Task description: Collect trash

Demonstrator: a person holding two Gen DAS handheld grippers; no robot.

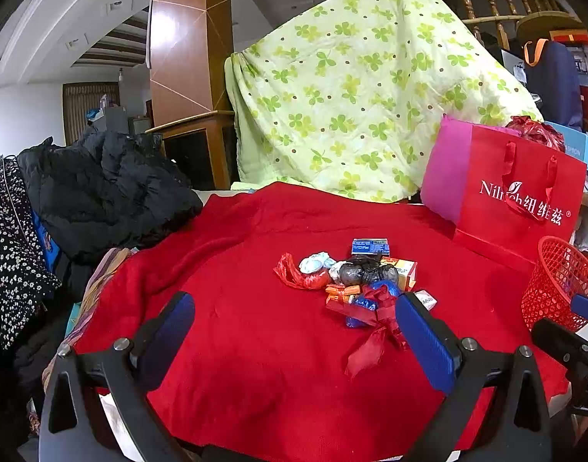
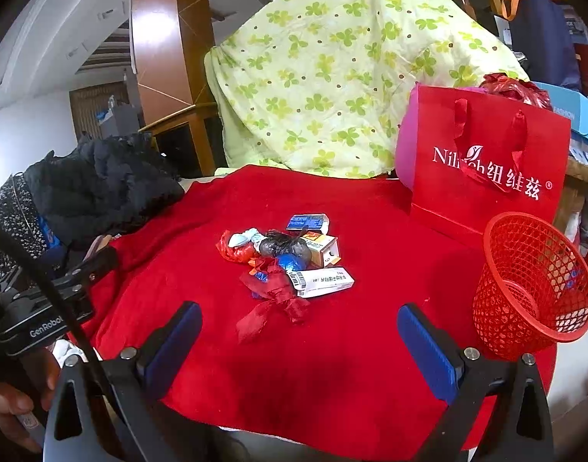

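Note:
A small heap of trash lies in the middle of the red cloth: crumpled red, black and blue plastic bags, a white wad, small cartons and a white box. A red mesh basket stands at the right, tilted toward me. My left gripper hovers open just short of the heap, its right finger beside the red wrapper. My right gripper is open too, nearer than the heap, nothing between its fingers.
A red paper shopping bag stands behind the basket. A green-patterned quilt hangs at the back. Dark clothes are piled at the left. In the right wrist view the left gripper's body and a hand show at the left.

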